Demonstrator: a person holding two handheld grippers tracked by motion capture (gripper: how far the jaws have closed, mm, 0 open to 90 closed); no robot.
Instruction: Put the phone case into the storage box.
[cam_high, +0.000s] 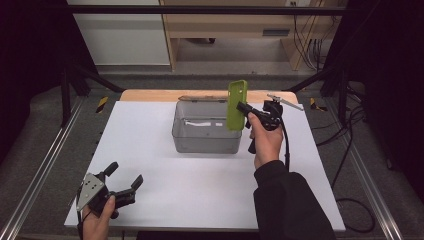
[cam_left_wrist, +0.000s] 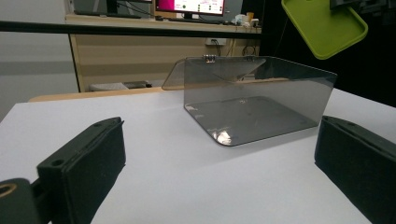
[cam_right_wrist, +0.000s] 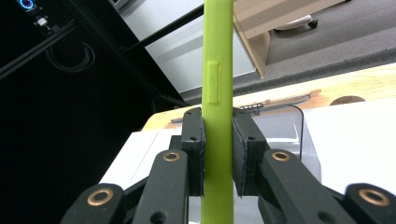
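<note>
right gripper (cam_high: 243, 111): raised at 1 o'clock of the table (cam_high: 150, 200), hand upright, jaws pointing toward 9 o'clock, clamped on green phone case (cam_high: 237, 105); case upright, above the right rim of clear box (cam_high: 206, 140). left gripper (cam_high: 122, 176): low at 7 o'clock, jaws apart, holding nothing, pointing toward 2 o'clock.

At lower right of the high view, a black long sleeve (cam_high: 287, 200) covers the person's right forearm. Both grippers, left (cam_high: 123, 178) and right (cam_high: 242, 111), are matte black with brass-coloured pivot rivets; a grey three-cornered plate (cam_high: 89, 189) tops the left, and a black cable (cam_high: 286, 142) trails from the right.
</note>
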